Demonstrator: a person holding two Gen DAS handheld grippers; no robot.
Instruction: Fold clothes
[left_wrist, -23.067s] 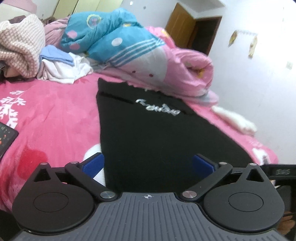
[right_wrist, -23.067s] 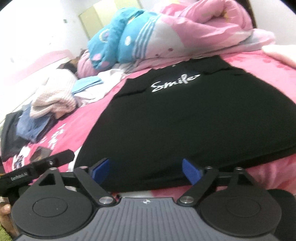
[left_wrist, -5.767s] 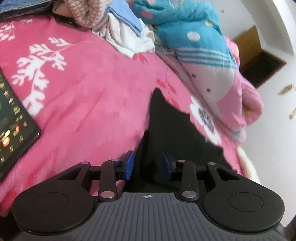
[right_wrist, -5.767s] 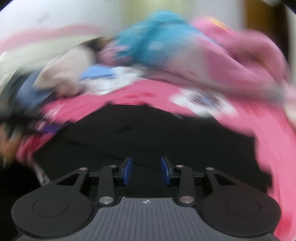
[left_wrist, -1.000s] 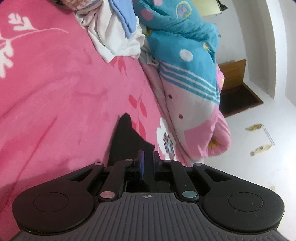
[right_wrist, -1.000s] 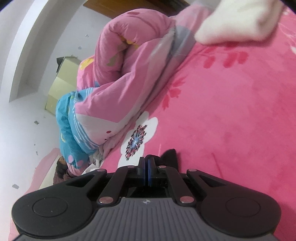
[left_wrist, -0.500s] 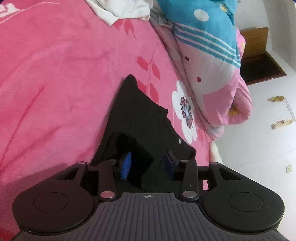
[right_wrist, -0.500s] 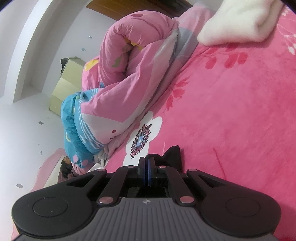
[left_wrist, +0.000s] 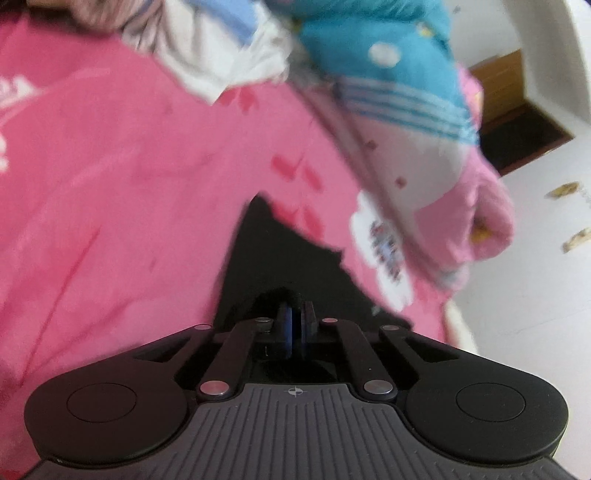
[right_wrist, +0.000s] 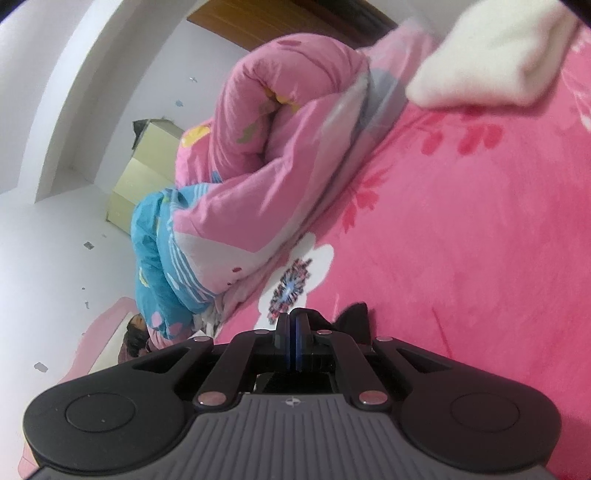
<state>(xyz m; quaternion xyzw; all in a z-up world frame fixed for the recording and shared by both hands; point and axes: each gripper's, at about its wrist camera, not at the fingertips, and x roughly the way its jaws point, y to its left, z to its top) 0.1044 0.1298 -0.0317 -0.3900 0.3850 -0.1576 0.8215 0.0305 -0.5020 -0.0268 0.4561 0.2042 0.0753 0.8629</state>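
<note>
A rolled pink and blue quilt (right_wrist: 258, 173) lies along a pink flowered blanket (left_wrist: 110, 177), beside crumpled white clothing (left_wrist: 221, 70); a cream fleece (right_wrist: 487, 51) rests near a wooden door (left_wrist: 509, 96).

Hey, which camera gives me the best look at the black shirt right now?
The left wrist view: the black shirt spreads out ahead of the left claw, though blurred. The right wrist view shows only a small corner beside the right claw.
</note>
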